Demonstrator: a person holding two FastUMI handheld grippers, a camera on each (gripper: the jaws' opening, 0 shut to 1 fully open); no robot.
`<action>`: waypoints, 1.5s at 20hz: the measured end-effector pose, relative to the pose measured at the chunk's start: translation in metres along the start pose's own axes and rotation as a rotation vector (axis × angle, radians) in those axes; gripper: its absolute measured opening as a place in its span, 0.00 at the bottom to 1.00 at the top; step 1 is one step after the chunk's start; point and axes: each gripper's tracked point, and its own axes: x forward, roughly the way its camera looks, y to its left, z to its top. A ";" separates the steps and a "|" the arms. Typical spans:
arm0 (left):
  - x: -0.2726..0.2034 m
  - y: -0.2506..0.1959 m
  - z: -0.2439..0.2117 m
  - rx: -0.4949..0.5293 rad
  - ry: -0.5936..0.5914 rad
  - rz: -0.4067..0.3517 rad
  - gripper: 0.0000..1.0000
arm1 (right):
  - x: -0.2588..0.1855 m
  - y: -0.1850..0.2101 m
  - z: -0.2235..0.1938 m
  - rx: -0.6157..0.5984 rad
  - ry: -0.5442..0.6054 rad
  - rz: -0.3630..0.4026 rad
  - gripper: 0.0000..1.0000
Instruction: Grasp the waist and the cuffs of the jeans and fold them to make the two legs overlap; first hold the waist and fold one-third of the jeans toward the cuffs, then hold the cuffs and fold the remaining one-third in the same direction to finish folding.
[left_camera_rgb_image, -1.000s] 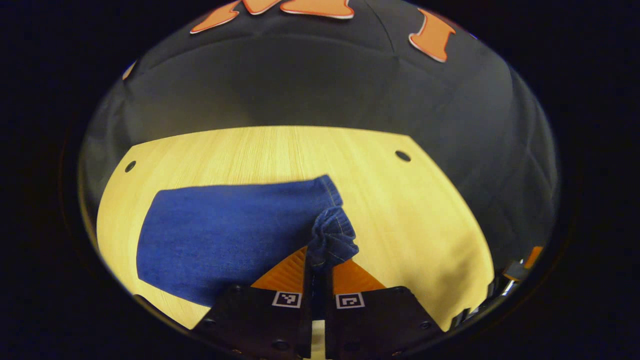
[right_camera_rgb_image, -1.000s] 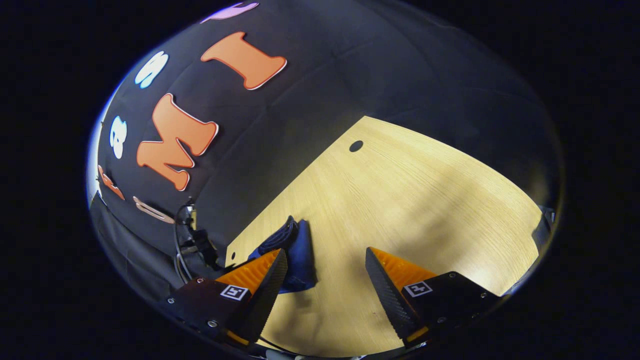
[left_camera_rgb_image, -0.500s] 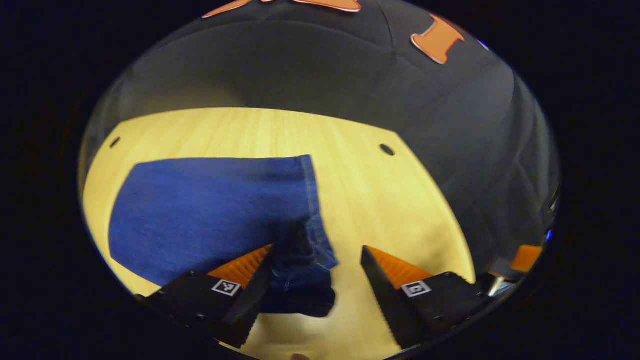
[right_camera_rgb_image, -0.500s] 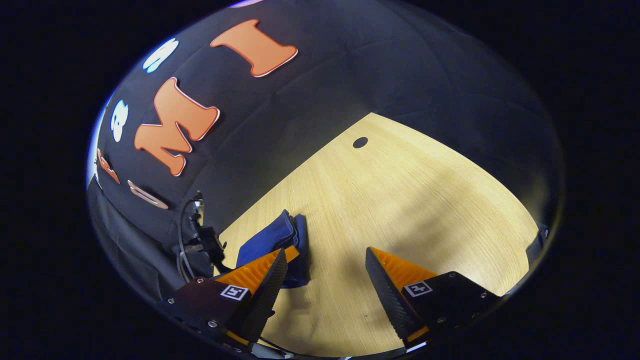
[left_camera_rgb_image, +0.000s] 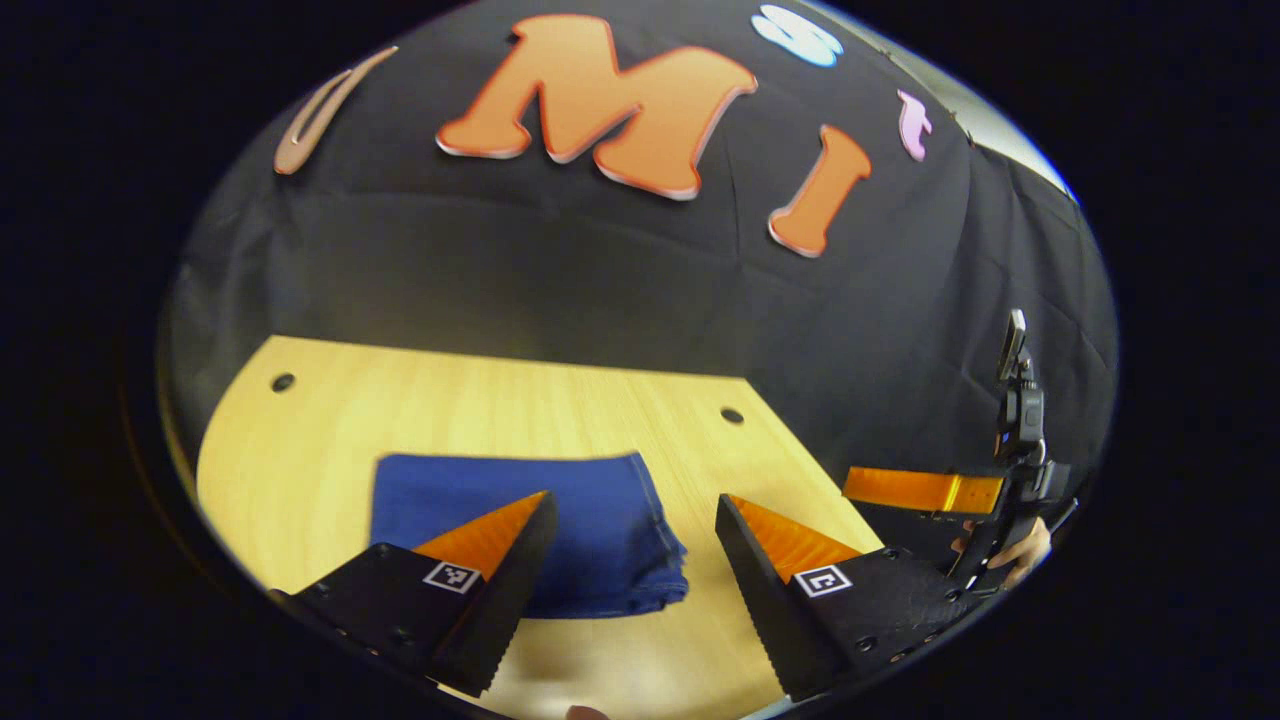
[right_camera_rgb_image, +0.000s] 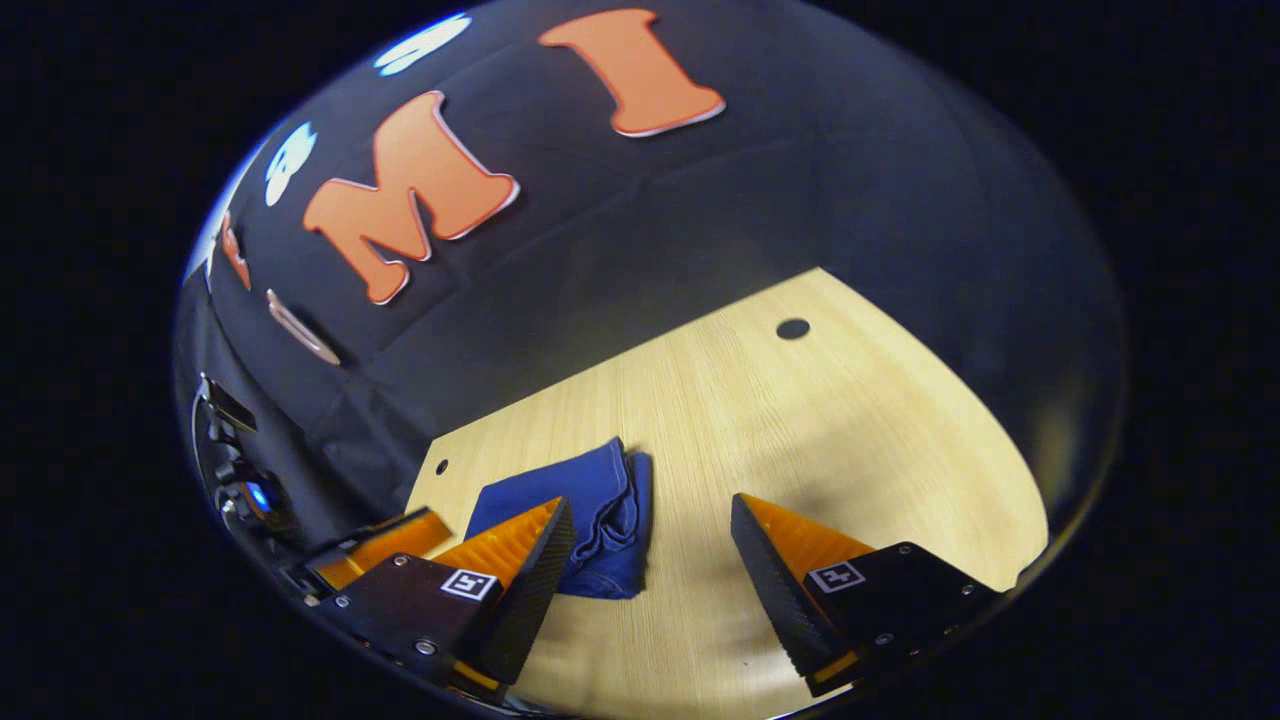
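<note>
You are holding your left gripper (left_camera_rgb_image: 632, 520) with its fingers spread apart, gripping nothing, hovering just above the near side of the folded jeans (left_camera_rgb_image: 560, 530). Your right gripper (right_camera_rgb_image: 650, 525) is also standing wide open and empty over bare wood. The jeans (right_camera_rgb_image: 590, 515) are lying as a compact blue stack on the tabletop (left_camera_rgb_image: 480, 400), their layered edges facing toward your right gripper. Beyond them, the tabletop is running on to its far edge, where small round holes (left_camera_rgb_image: 732, 415) are sitting near the corners. Farther right in the left gripper view, your other gripper (left_camera_rgb_image: 925, 490) is showing, with a hand (left_camera_rgb_image: 1020, 552) holding it.
</note>
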 end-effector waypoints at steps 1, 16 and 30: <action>-0.019 0.018 0.018 0.001 -0.054 0.031 0.98 | -0.004 0.007 0.007 -0.037 -0.022 -0.012 0.97; -0.203 0.218 0.108 -0.004 -0.472 0.262 0.97 | -0.099 0.141 0.073 -0.155 -0.452 -0.034 1.00; -0.280 0.258 0.132 -0.043 -0.534 0.335 0.97 | -0.128 0.161 0.079 -0.233 -0.500 -0.056 0.96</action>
